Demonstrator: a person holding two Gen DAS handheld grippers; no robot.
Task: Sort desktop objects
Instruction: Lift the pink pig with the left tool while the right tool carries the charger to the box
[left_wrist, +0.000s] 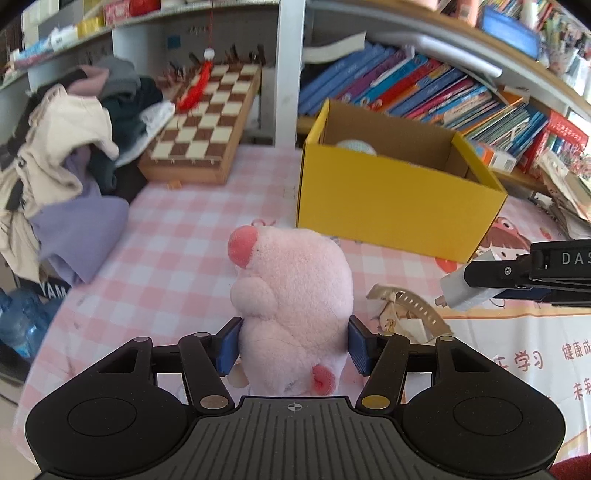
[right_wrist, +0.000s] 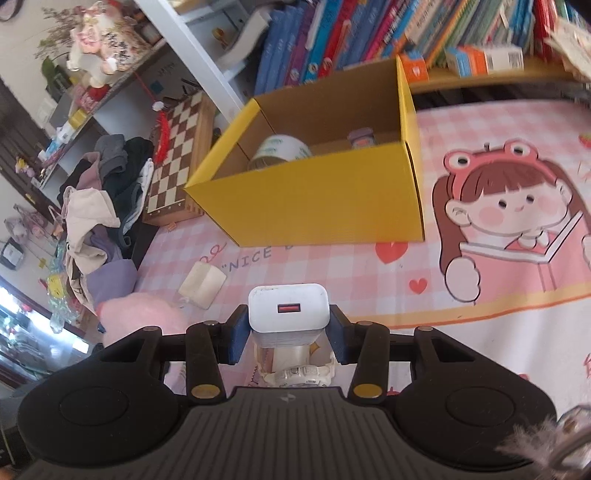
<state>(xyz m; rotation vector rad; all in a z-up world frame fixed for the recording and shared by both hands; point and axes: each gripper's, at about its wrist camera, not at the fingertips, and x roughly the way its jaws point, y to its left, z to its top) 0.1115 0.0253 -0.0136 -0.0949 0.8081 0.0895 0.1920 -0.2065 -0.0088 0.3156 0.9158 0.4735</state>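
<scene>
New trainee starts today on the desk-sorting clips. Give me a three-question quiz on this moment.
1. True or false: the left tool holds a pink plush.
2. What does the right tool hold? A) watch B) white charger C) tape roll
3. Fill in: the tape roll lies inside the yellow ____.

Key: 1 true; 2 B, the charger; 3 box.
</scene>
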